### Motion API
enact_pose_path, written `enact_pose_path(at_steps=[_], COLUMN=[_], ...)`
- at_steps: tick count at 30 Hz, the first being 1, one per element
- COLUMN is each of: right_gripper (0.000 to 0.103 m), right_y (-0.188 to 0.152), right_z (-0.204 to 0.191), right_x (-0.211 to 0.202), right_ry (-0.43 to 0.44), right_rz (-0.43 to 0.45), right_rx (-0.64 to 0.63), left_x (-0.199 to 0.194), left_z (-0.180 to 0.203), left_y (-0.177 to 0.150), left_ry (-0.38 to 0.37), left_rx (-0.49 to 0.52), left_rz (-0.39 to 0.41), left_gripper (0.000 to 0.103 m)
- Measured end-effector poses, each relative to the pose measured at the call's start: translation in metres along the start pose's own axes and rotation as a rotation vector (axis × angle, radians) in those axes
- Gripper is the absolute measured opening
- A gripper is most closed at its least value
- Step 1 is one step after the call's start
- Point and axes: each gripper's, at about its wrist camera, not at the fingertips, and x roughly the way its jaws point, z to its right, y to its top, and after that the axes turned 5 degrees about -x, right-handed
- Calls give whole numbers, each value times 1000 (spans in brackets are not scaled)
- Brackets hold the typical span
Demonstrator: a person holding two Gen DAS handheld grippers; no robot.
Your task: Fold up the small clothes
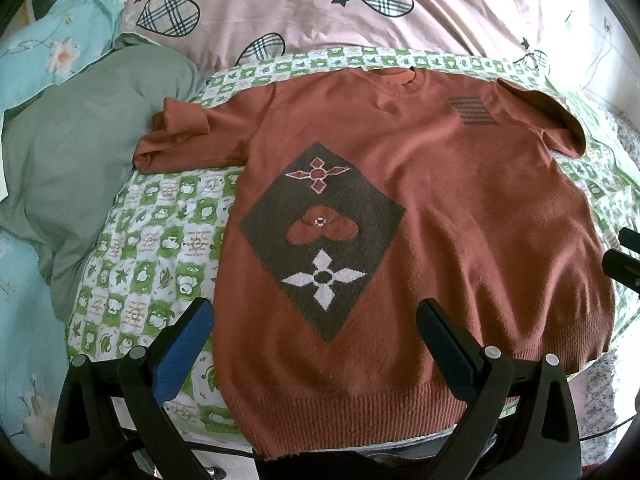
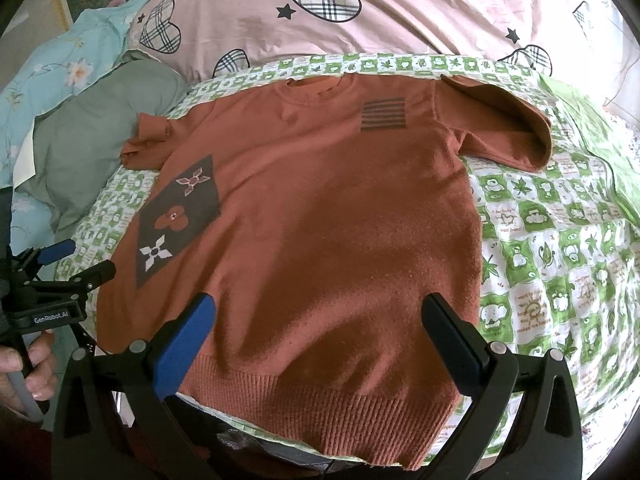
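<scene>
While it lies spread flat, front up, on the green checked sheet (image 1: pixel 160 248) of the bed, the sweater (image 1: pixel 440 216) has its ribbed hem nearest and its collar farthest. Its left sleeve (image 1: pixel 176 144) is crumpled, and its right sleeve (image 2: pixel 508 124) lies spread out. A dark diamond patch (image 1: pixel 320 236) sits on the left front, a striped patch (image 2: pixel 383 114) near the right shoulder. The left gripper (image 1: pixel 316 340) hovers above the hem's left part, jaws wide apart, holding nothing. The right gripper (image 2: pixel 320 336) hovers above the hem's right part, likewise wide apart and empty. A pink quilt (image 1: pixel 320 4) lies beyond the collar and a grey-green pillow (image 1: pixel 80 152) to the left.
</scene>
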Motion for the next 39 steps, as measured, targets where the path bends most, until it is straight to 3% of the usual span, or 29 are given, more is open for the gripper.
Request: enact_pose_path(at_steps=[14,18,25,32,39], right_gripper=[102,102,101,98,98], right_y=[1,4,15,51,114], right_z=[-5,2,20,60,115], right_x=[3,6,10,17,38], right_ry=[11,37,29,-13,-59], right_rz=[-11,-82,-43,12,96], right_rx=[-7,25,42,49,35], left_x=[6,12,20,38,57], left_z=[1,-1,-4,-8,-8], left_y=[1,2,7,21,40], left_ry=[-2,-3,-6,-8,15], left_rx=[-1,-8,-19,-41,-51], left_rz=[-29,-50,-36,-74,-72], left_gripper=[101,101,101,101,101])
